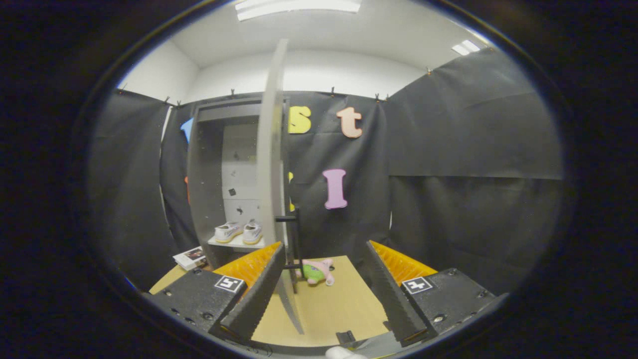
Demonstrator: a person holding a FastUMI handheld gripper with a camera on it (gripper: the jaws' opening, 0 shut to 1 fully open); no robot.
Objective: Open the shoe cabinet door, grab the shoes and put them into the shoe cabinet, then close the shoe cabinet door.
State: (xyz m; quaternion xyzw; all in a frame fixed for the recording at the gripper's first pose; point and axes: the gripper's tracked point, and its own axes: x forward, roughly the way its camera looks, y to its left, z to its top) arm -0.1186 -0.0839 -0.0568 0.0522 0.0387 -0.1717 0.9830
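Gaping wide, tool [324, 284] beside open cabinet door [271, 164]; shoes [239, 232] on shelf

One shoe cabinet [204, 189] — one door [271, 164], swung open, one black handle [294, 249] on it. Two white shoes [238, 232] on shelf inside cabinet. One plush toy [316, 271] on desk [339, 304] right of cabinet; one book [190, 257] left of cabinet. One tongs [324, 294] — two fingers, spread apart.

White shoes [238, 232] inside cabinet [204, 189]; door [271, 164] open.
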